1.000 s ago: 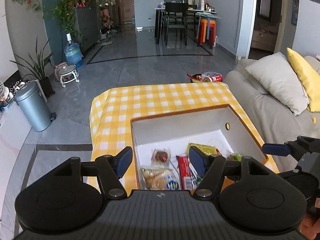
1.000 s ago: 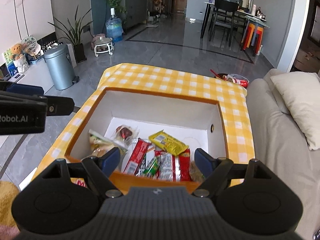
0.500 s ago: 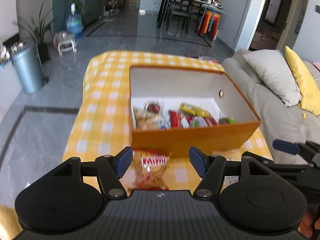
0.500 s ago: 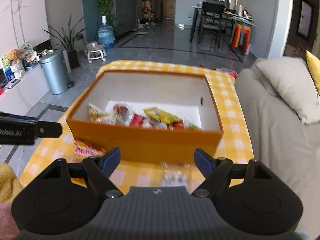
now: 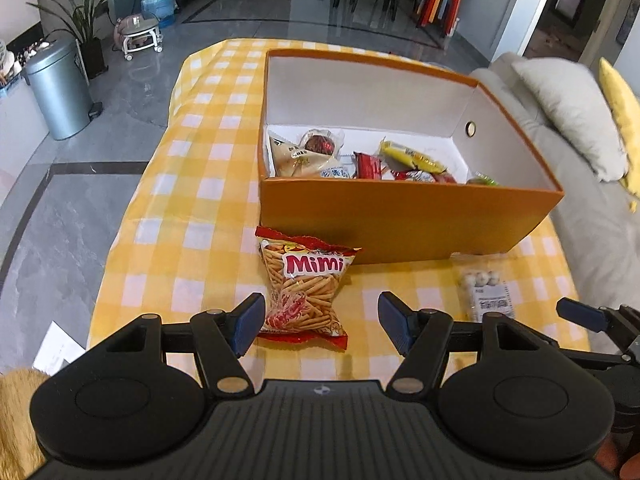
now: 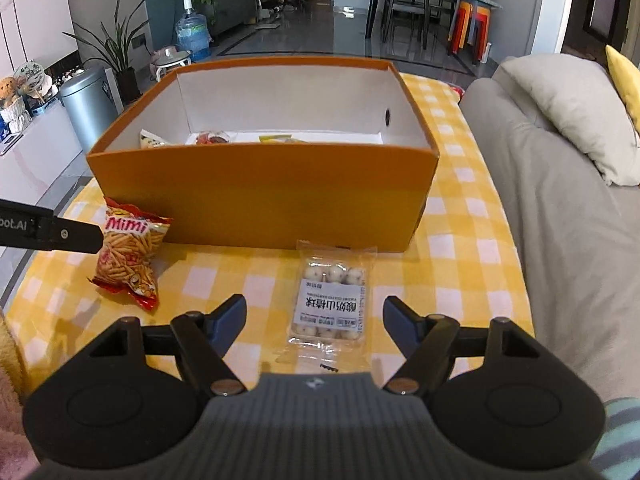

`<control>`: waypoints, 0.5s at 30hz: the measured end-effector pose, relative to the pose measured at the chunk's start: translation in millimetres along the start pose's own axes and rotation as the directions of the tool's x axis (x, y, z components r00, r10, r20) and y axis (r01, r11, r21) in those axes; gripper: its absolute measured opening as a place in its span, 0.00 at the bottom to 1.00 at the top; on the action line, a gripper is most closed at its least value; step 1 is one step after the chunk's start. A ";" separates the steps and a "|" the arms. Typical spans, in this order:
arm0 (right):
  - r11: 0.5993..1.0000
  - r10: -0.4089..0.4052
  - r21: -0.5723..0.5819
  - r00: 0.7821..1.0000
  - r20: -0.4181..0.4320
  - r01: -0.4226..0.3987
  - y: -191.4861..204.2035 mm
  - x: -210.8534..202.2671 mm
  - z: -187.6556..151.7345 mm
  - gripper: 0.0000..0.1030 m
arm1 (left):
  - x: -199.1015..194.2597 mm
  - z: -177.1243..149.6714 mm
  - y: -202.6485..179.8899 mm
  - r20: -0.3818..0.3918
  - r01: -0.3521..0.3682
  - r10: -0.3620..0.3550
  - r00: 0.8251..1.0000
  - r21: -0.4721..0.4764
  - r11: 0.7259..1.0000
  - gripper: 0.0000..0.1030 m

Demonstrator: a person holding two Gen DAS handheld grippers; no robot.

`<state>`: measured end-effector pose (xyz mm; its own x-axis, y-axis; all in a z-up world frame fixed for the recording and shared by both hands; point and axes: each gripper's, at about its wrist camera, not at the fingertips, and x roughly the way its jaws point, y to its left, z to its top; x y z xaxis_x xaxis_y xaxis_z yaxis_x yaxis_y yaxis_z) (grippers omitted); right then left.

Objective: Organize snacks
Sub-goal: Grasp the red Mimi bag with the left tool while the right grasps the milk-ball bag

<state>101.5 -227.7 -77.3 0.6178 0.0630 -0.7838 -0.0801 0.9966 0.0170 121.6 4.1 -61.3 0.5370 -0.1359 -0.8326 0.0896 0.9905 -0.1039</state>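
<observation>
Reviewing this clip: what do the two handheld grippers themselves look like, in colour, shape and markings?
Both match: the left gripper and right gripper have matte black bodies with a ribbed centre plate carrying a small round logo, two round discs at the sides, and angular linkage arms with silver pivot pins. The jaws end in dark blue pads. The right wrist view shows white lettering ending "bot.AI" on the left gripper's side. No cables or sleeves are visible.

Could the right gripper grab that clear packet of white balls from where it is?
Probably yes. The right gripper is open, with the clear packet of white balls lying flat on the checked cloth between its fingers, nothing covering it.
</observation>
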 end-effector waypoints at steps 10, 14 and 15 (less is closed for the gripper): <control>0.998 0.014 0.056 0.999 -0.053 -0.011 -7.6 33.3 4.6 0.68 | 35.1 6.8 -3.6 -0.066 -0.073 0.075 0.995 0.030 0.997 0.74; 0.998 0.014 0.062 0.998 -0.068 -0.010 -8.3 44.4 7.0 0.68 | 44.9 9.6 -5.4 -0.081 -0.088 0.091 0.993 0.041 0.995 0.74; 0.998 0.013 0.063 0.997 -0.071 -0.009 -8.2 46.3 7.5 0.68 | 46.8 10.4 -5.7 -0.084 -0.088 0.091 0.992 0.044 0.995 0.74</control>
<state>136.7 -232.5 -109.1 0.5593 0.0721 -0.8258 -0.0360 0.9974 0.0627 154.9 -8.1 -94.1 0.4702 -0.0429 -0.8815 0.0791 0.9968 -0.0063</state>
